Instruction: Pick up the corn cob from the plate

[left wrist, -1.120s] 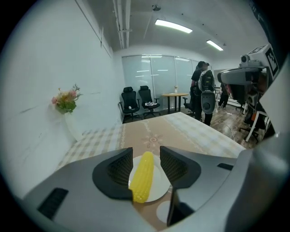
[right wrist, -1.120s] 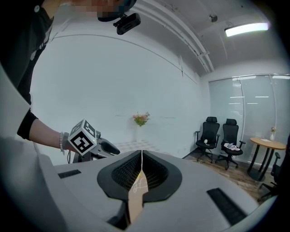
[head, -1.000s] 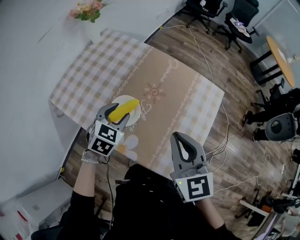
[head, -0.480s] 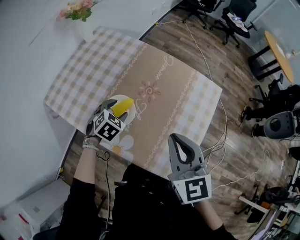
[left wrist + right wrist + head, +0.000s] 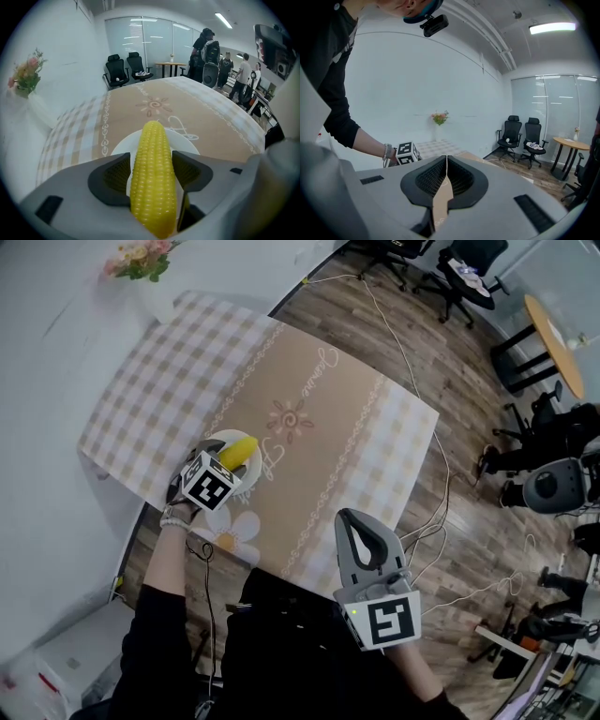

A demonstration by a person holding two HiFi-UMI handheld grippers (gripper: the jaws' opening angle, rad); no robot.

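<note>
Left gripper view shows the corn cob (image 5: 151, 187) lying lengthwise between the jaws of the left gripper (image 5: 151, 161). These have just been opening and stand wide, their pads flanking it without pressing, over the white plate (image 5: 190, 140) at the table's near left. Closing off-centre could roll the rounded cob aside or tip the plate. The right gripper (image 5: 356, 521) hangs closed and empty, near right. Flowers (image 5: 131, 257) stand far left, well apart; nothing blocks the reach.

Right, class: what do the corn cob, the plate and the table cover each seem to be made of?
Corn cob: glossy, uniform yellow kernels, perhaps plastic. Plate: smooth white, likely ceramic or melamine. Table cover: printed checks and scrollwork, cloth or vinyl.
</note>
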